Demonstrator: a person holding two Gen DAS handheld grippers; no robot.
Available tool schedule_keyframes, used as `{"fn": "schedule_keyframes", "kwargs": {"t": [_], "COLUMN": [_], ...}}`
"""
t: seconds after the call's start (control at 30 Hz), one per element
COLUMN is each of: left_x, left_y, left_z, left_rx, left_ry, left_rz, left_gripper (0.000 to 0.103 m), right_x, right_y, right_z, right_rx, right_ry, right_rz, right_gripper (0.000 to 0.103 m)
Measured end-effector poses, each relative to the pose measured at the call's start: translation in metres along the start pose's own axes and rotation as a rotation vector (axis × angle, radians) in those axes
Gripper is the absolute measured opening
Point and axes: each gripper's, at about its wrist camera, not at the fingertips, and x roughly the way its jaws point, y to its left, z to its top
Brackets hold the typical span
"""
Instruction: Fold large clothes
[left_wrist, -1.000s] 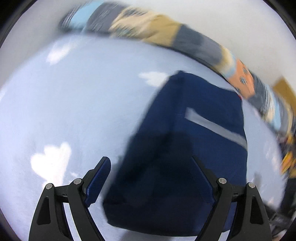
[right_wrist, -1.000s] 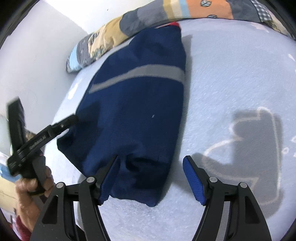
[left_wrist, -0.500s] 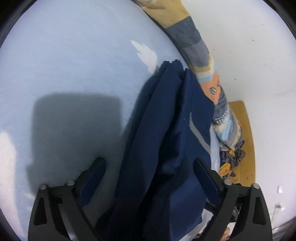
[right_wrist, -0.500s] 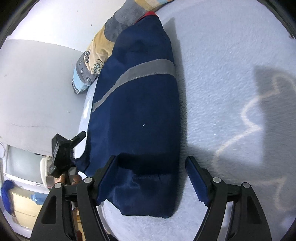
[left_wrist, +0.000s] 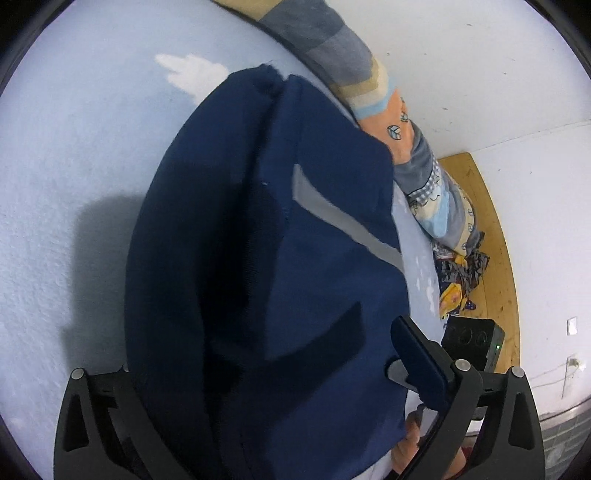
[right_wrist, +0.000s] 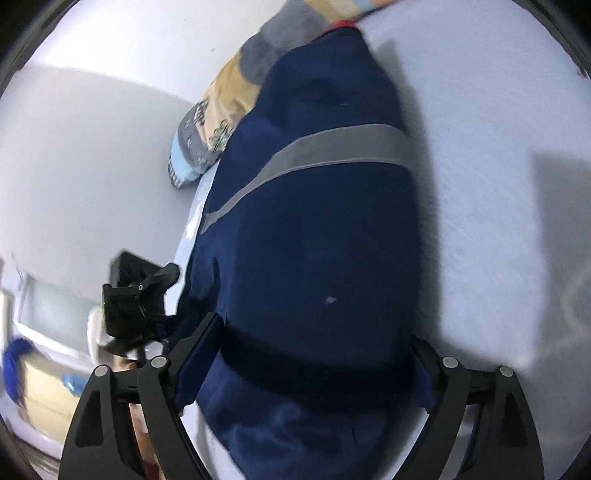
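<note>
A navy garment (left_wrist: 280, 229) with a grey stripe (left_wrist: 343, 221) lies folded in a long bundle on the pale blue bed sheet (left_wrist: 74, 155). My left gripper (left_wrist: 266, 354) stands wide open astride its near end; the right pad (left_wrist: 417, 354) shows at the cloth's edge, and the left finger is hidden behind the fabric. In the right wrist view the same navy garment (right_wrist: 317, 229) runs away from my right gripper (right_wrist: 316, 332), whose jaws are opening with the bundle's near end between them. The left gripper (right_wrist: 136, 306) shows at the bundle's left side.
A patchwork quilt (left_wrist: 332, 40) lies along the white wall at the bed's far edge. Beside the bed are a wooden floor (left_wrist: 491, 236), a heap of coloured cloth (left_wrist: 458, 280) and a black box (left_wrist: 472, 343). A pale cabinet (right_wrist: 44, 332) stands at the left.
Both grippers have sunk closer to the navy garment and their jaws have widened. The left view swung from facing the quilt to looking along the bundle toward the floor.
</note>
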Motion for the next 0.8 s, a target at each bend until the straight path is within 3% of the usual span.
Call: {"fn": "schedule_keyframes", "kwargs": {"t": [0.27,0.47,0.63,0.73,0.8], "left_x": [0.007,0.037,0.062,0.074,0.081], "left_y": [-0.040,-0.089,-0.125,-0.143,-0.145], "left_z": [-0.014,-0.043,-0.072,-0.099,-0.119], "left_rx": [0.105,0.173,0.229,0.269,0.285], "left_ry": [0.028,0.093,0.139,0.147,0.145], "left_rz": [-0.009,-0.032,-0.032,-0.001,0.089], "left_gripper": [0.098,0.095,0.091,0.087,0.086], "right_x": [-0.025,-0.078,-0.132,-0.160,-0.180], "right_y": [0.022,0.039,0.030,0.021,0.011], "right_z": [0.009,0.009,-0.016,-0.032,-0.046], "right_rx": [-0.147,-0.254,-0.288,-0.283,-0.272], "right_ry": [-0.014,-0.057,-0.069,-0.078,-0.083], "right_rz": [-0.073,-0.166,-0.243,-0.272,-0.292], "right_gripper": [0.063,0.061,0.060,0.060,0.060]}}
